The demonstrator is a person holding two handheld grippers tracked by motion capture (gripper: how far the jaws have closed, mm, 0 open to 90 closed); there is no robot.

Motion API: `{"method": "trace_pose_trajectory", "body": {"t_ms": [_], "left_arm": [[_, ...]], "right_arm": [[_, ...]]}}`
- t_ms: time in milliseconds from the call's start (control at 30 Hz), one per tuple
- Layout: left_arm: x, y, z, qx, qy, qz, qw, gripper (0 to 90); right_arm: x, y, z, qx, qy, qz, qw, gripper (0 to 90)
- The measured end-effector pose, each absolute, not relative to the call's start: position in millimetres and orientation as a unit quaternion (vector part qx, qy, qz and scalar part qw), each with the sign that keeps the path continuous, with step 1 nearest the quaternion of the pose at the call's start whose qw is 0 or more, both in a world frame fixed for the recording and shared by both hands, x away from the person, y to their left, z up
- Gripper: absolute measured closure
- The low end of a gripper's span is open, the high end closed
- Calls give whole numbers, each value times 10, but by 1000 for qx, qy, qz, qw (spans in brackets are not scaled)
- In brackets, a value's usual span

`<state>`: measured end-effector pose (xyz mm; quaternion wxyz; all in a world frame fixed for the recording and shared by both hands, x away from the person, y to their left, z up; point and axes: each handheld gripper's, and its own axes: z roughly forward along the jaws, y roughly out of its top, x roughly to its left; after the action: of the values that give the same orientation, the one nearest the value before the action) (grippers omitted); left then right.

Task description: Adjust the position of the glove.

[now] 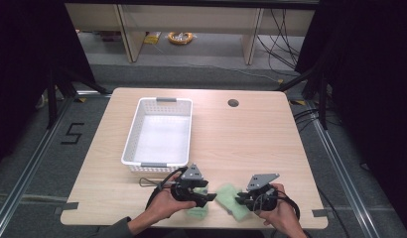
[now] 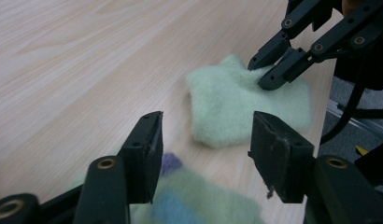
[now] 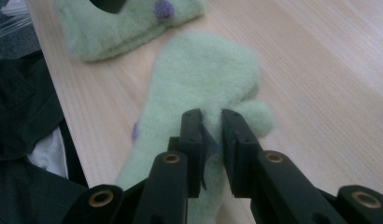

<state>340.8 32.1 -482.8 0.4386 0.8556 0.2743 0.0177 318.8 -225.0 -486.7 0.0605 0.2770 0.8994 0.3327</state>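
While two green socks lie at the table's six o'clock edge, both grippers work them.

Right sock (image 3: pixel 199 79) lies flat; the right gripper (image 3: pixel 211 135), jaws nearly together, pinches its fabric, likely to pin it in place. At its nine o'clock, the left sock (image 1: pixel 197 212) lies under the left gripper (image 2: pixel 206 154), jaws half spread, gripping nothing. At eleven o'clock, the white basket (image 1: pixel 133 132) holds nothing, probably awaiting the pair.

The high view looks forward and down over the whole surface (image 1: pixel 241 144) from afar. Each gripper view rides low and close, looking along its jaws; both share the green sock (image 2: pixel 245 105) that also shows in the high view.
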Motion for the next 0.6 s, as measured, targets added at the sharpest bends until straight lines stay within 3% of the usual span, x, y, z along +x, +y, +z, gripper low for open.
{"method": "trace_pose_trajectory", "body": {"t_ms": [267,300,600], "left_arm": [[3513,168,-4906,870,272,10,412,528],[3512,151,-4911,872,269,12,409,540],[3525,55,-4944,885,254,6,390,629]], "right_arm": [[3185,-2257,-4866,283,897,335,62,723],[3176,-2264,-4836,295,890,340,75,657],[2958,-2388,-4805,368,876,298,89,628]]}}
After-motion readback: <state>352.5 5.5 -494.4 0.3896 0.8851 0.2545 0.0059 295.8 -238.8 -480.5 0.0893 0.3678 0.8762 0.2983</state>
